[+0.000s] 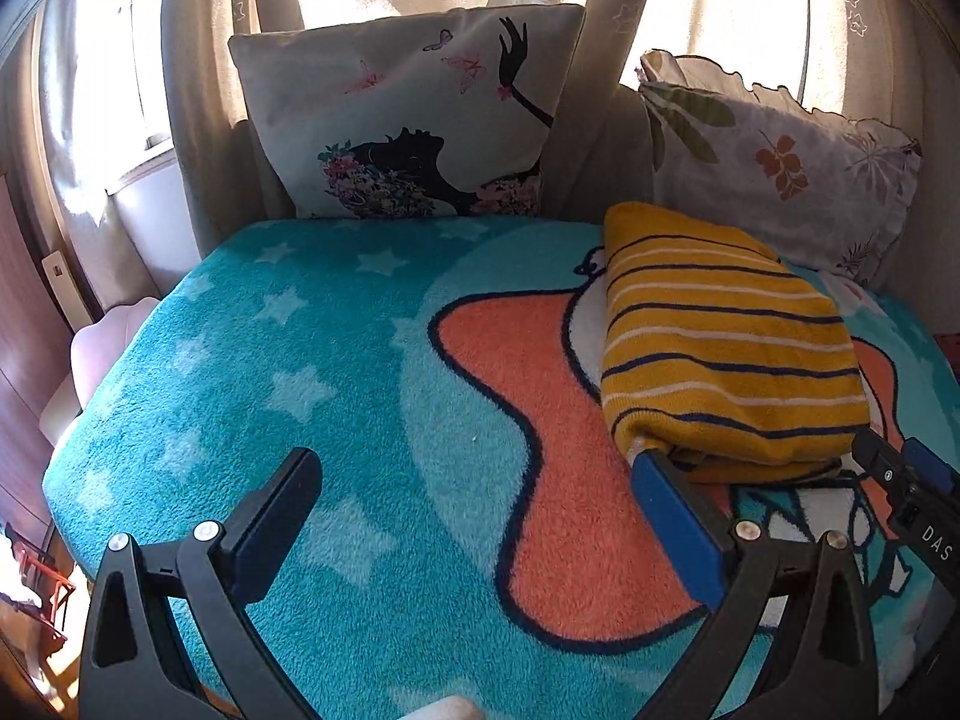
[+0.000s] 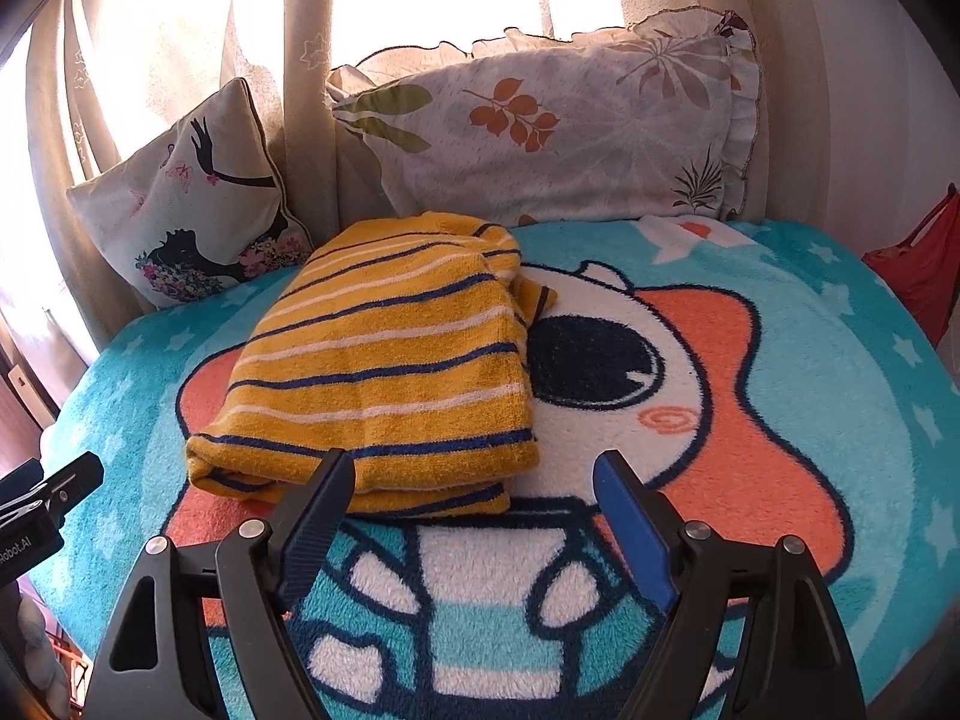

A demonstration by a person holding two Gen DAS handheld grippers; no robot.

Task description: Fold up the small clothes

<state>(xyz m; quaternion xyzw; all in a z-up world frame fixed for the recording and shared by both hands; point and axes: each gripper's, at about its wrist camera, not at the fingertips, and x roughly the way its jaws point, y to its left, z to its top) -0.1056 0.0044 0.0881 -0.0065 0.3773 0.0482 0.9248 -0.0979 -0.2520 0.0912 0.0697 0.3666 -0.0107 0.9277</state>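
A yellow garment with navy and white stripes [image 1: 726, 348] lies folded in a thick stack on the teal cartoon blanket [image 1: 288, 360]. It also shows in the right wrist view [image 2: 384, 372]. My left gripper [image 1: 474, 480] is open and empty, its right finger close to the stack's near left corner. My right gripper [image 2: 474, 483] is open and empty just in front of the stack's near edge, its left finger overlapping that edge in view. The right gripper's tip shows at the right edge of the left wrist view [image 1: 900, 474].
A pillow with a woman's silhouette [image 1: 408, 114] and a leaf-print pillow [image 1: 780, 162] lean against the curtains at the back. The blanket [image 2: 780, 312] drops off at the left and right edges. A red bag [image 2: 918, 258] hangs at the right.
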